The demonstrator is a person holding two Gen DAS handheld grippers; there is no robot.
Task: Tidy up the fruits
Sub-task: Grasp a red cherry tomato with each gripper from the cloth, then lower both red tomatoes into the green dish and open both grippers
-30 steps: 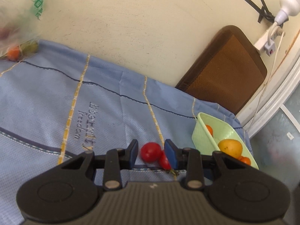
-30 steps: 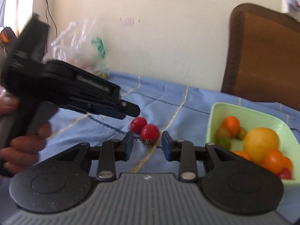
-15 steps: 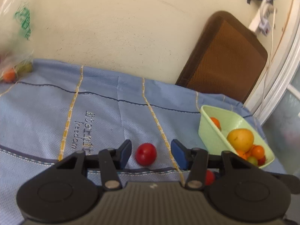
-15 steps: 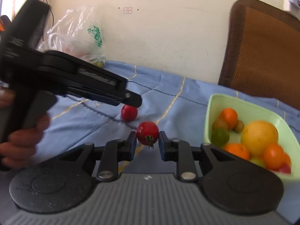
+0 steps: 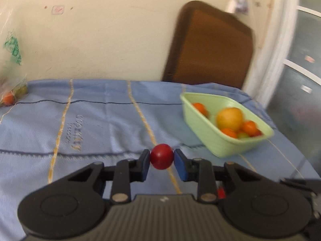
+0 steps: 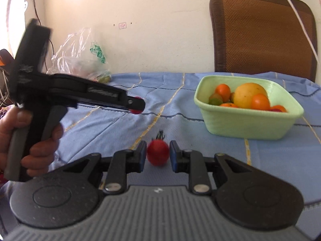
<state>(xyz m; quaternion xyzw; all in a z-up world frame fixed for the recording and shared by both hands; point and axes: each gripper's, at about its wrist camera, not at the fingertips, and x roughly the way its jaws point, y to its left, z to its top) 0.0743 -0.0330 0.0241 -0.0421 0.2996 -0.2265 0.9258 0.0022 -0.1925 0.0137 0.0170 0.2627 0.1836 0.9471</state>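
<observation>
My left gripper (image 5: pixel 162 159) is shut on a red cherry tomato (image 5: pixel 161 156) and holds it above the blue cloth; it also shows in the right wrist view (image 6: pixel 136 104), where that tomato (image 6: pixel 136 110) peeks out behind its tip. My right gripper (image 6: pixel 157 155) is shut on a second red cherry tomato (image 6: pixel 157 152) with a green stem, held just above the cloth. A pale green bowl (image 5: pixel 218 142) with oranges, a yellow fruit and small tomatoes sits to the right, also in the right wrist view (image 6: pixel 246 123).
A blue tablecloth (image 5: pixel 96 124) covers the table. A clear plastic bag (image 6: pixel 84 60) with more fruit lies at the back left against the wall. A brown chair back (image 6: pixel 262 34) stands behind the bowl. A window frame (image 5: pixel 274 60) is at the right.
Both grippers have closed on their tomatoes and lifted them off the cloth. The left gripper has turned right, bringing the bowl further into its view.
</observation>
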